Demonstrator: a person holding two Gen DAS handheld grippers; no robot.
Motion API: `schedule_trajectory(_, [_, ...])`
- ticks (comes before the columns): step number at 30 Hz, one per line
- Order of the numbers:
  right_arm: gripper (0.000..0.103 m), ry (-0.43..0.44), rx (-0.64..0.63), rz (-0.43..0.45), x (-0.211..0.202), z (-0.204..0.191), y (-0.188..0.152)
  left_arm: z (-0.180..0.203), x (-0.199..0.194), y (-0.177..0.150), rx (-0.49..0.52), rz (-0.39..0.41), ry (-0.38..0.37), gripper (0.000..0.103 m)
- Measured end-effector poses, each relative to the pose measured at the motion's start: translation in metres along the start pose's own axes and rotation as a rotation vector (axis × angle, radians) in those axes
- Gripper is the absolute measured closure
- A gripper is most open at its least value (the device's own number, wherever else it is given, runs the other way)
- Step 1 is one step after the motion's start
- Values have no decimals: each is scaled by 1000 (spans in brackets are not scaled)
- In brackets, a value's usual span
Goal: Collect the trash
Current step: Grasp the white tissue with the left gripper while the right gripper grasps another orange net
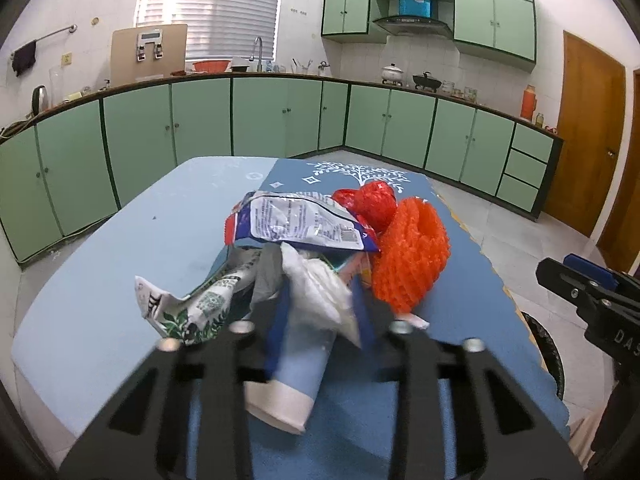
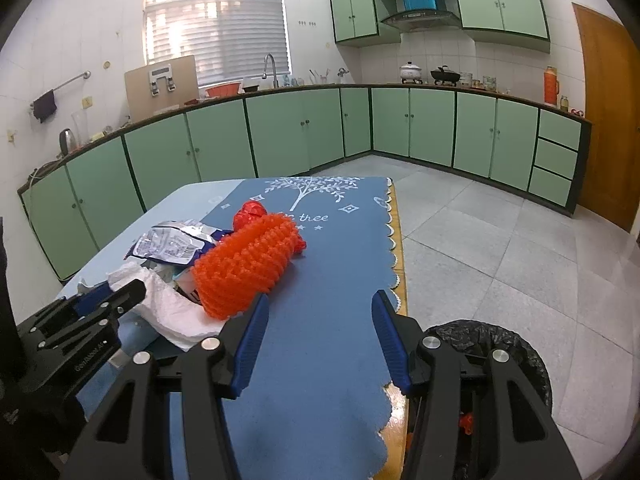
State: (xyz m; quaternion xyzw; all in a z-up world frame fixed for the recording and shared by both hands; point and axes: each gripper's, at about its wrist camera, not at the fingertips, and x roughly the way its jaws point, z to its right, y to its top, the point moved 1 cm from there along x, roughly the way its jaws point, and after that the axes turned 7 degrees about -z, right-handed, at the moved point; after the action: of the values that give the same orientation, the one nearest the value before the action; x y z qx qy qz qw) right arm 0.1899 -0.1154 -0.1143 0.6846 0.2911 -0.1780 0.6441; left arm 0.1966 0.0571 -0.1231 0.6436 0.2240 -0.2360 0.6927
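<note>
Showing only rightward: lined bin

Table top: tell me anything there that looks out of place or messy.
A heap of litter sits on the blue table cover: a crumpled snack wrapper, an orange foam net, white tissue and a paper cup lying on its side. The lined bin stands beside the table.

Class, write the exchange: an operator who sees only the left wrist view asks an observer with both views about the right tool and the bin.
Operator: Is my right tool carrying anything?
Observer: No. The right tool is open and empty above the blue cloth.
Operator: Is anything in the bin yet?
Observer: Yes. A small red-orange scrap lies inside the black-lined bin.
</note>
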Motion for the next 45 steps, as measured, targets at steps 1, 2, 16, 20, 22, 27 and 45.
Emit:
schedule_trajectory(1, [50,1,-1,0,0,-1,-1,1,0,-1,0,2,1,89])
schedule_trajectory(2, [50,3,-3,0,2,-2,0,1,0,-1,1,7,-2,94])
schedule_trajectory(16, [50,92,-9,0,20,-29,17,-3,-66,27,-27,287,-31,102])
schedule_trajectory(20, [50,103,1,-22,35,-35,23,-1,-66,34,-14,328,-1,102])
schedule_trajectory(22, [51,104,11,-31,42,-36,24,0,-59,35,-22,326,5,102])
schedule_trajectory(27, [55,91,14,-54,59,-39,27,2,-46,35,-21,320,32,102])
schedule_trajectory(45, [89,115,-16,-84,62,-43,30,-3,-28,25,-11,262,8,102])
